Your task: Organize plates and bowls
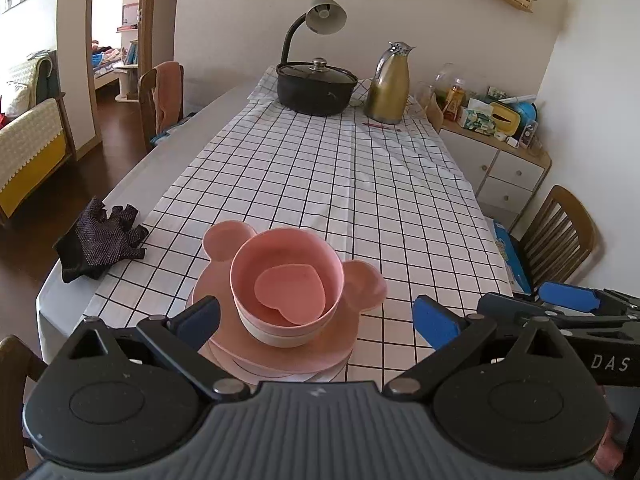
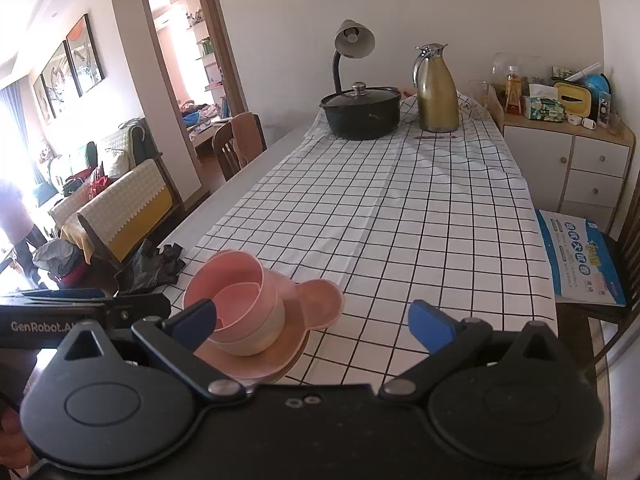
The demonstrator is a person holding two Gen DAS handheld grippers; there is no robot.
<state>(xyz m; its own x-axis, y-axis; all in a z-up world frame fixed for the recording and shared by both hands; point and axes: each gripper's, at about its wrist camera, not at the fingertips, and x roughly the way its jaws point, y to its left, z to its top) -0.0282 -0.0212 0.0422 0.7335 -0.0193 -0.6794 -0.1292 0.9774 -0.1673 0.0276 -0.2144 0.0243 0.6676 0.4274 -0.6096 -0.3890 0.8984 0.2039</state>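
A stack of pink tableware stands at the near end of the checked tablecloth. On top is a pink bowl (image 1: 286,280) (image 2: 236,296) nested in a cream bowl (image 1: 280,338) (image 2: 256,336), with a small heart-shaped dish (image 1: 290,290) lying inside it. Below them lie a bear-eared plate (image 1: 362,284) (image 2: 318,298) and round pink plates (image 1: 240,344) (image 2: 280,356). My left gripper (image 1: 316,318) is open just in front of the stack, fingers either side and apart from it. Right of the stack, my right gripper (image 2: 312,320) is open and holds nothing.
A black glove (image 1: 100,240) (image 2: 156,266) lies left of the stack. A lidded black pot (image 1: 316,88) (image 2: 362,114), a gold jug (image 1: 388,86) (image 2: 436,88) and a lamp (image 1: 320,16) stand at the far end. A chair with a blue packet (image 2: 576,256) is on the right.
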